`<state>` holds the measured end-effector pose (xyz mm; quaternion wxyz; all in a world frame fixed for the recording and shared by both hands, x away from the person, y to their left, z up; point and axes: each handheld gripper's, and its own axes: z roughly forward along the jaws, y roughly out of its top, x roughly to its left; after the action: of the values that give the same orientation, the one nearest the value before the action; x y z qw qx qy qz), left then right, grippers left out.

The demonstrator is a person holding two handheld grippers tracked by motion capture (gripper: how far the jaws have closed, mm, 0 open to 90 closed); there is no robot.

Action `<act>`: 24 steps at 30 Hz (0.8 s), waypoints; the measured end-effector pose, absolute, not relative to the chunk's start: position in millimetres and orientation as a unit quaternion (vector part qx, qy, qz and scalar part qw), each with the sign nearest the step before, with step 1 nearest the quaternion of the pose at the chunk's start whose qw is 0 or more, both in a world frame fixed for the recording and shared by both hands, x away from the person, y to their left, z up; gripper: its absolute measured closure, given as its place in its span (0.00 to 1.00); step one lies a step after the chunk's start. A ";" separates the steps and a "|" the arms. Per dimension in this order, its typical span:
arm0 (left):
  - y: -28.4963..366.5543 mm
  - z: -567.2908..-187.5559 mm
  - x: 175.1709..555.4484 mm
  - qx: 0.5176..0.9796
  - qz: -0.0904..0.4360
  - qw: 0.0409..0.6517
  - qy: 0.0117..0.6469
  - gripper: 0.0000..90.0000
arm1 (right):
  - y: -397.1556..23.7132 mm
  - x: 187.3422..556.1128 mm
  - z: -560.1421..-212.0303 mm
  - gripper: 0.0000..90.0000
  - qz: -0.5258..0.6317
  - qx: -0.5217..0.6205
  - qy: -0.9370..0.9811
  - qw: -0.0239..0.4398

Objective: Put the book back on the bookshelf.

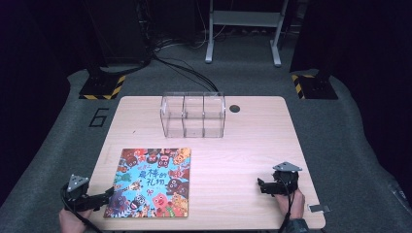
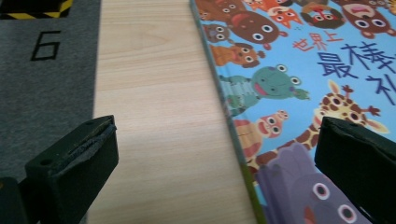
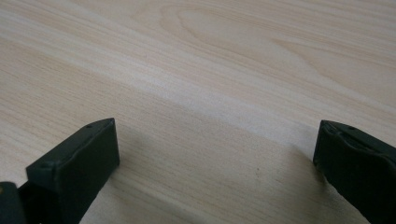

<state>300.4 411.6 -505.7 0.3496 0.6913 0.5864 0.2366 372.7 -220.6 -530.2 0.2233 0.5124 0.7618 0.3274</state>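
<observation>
Currently, item 1: your left gripper [image 1: 108,195] lies low at the near left corner of the table [image 1: 252,145], its grey plate up and its nose pointing toward the picture book [image 1: 153,183]. Your hand grips it from behind at the table's edge, cable trailing beside the wrist. The jaws stand spread wide and released, nothing pressed between them. In the left gripper view [image 2: 217,154], the book's [image 2: 299,84] spine edge runs up between the 2 fingers; the far finger [image 2: 359,158] hangs over the cover's near corner, while the other finger [image 2: 77,163] hangs over the table's left edge.

Item 2: your right gripper [image 1: 261,186] sits near the table's near right side, held level, nose pointing left across the board, your hand wrapped around its rear. Its jaws are likewise spread and unclenched, with bare wood between the fingers in the right gripper view [image 3: 217,154].

Item 3: the book lies flat, cover up, well apart from the right fingers.

Item 4: a clear 3-compartment organizer [image 1: 193,114] stands upright beyond both sets of fingers, toward the table's far edge.
</observation>
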 end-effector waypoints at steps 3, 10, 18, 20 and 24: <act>408.5 -506.7 302.0 0.696 0.236 0.351 0.580 0.00 | -221.9 372.7 -530.3 0.00 0.325 0.508 0.767 0.221; 401.2 -516.0 309.3 0.704 0.215 0.356 0.575 0.00 | -221.4 372.8 -529.6 0.00 0.323 0.512 0.766 0.215; 380.5 -523.8 322.2 0.732 0.192 0.340 0.559 0.00 | -222.6 372.6 -529.4 0.00 0.322 0.506 0.771 0.214; 378.6 -524.8 323.1 0.731 0.195 0.339 0.559 0.03 | -222.3 372.5 -529.4 0.00 0.322 0.507 0.770 0.214; 375.0 -524.3 324.6 0.734 0.183 0.347 0.554 0.09 | -222.4 372.4 -529.6 0.02 0.325 0.504 0.770 0.218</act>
<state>324.6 375.0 -524.3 0.3467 0.7343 0.5542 0.1830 372.4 -222.4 -529.6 0.2176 0.5044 0.7698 0.3251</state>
